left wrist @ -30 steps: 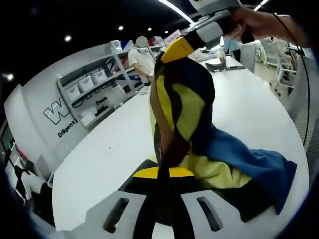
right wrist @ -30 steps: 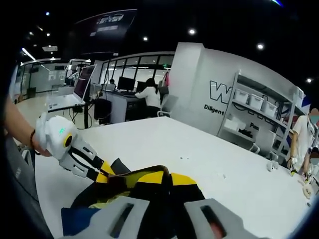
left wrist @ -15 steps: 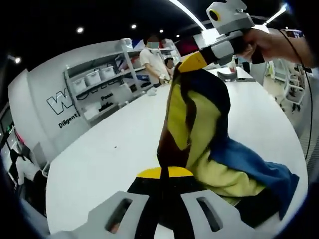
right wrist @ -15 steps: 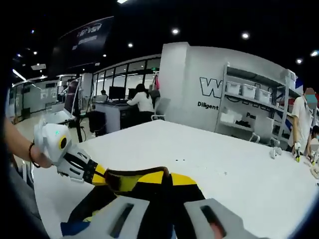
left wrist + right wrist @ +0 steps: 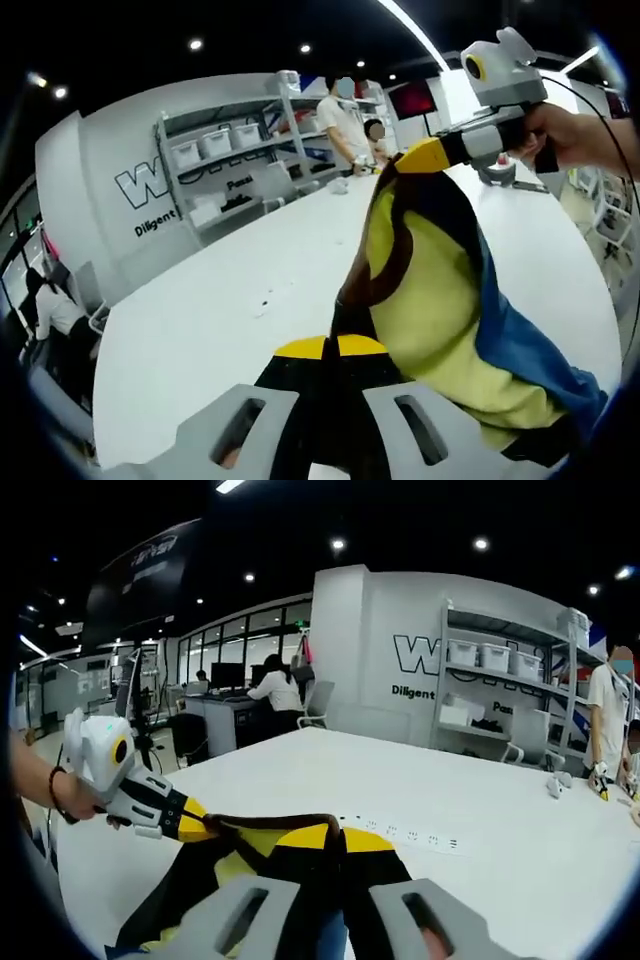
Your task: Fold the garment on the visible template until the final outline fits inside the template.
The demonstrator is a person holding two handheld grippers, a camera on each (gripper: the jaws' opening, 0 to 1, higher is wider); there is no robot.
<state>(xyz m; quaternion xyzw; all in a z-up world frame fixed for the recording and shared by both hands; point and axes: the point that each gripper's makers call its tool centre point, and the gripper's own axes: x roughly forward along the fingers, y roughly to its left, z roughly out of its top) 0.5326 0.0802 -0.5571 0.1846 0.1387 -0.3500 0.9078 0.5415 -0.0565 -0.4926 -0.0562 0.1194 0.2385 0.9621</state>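
Observation:
A yellow, dark brown and blue garment [image 5: 430, 300] hangs stretched between both grippers above the white table [image 5: 230, 300]. My left gripper [image 5: 330, 347] is shut on one edge of it at the bottom of the left gripper view. The right gripper [image 5: 425, 157], held by a hand, pinches the other end at upper right. In the right gripper view my right gripper [image 5: 342, 837] is shut on the garment [image 5: 270, 842], and the left gripper [image 5: 195, 823] comes in from the left, clamped on the dark hem. No template outline can be made out on the table [image 5: 500, 810].
A grey wall with lettering [image 5: 140, 190] and shelves of bins [image 5: 220, 150] stand beyond the table. Two people [image 5: 345, 120] stand at its far side. A seated person [image 5: 275, 690] works at desks further back. A short row of small marks [image 5: 400, 832] lies on the tabletop.
Both grippers have lifted the garment higher and pulled it tauter between them; less of the blue part rests on the table. Both cameras have tilted, so the room has shifted.

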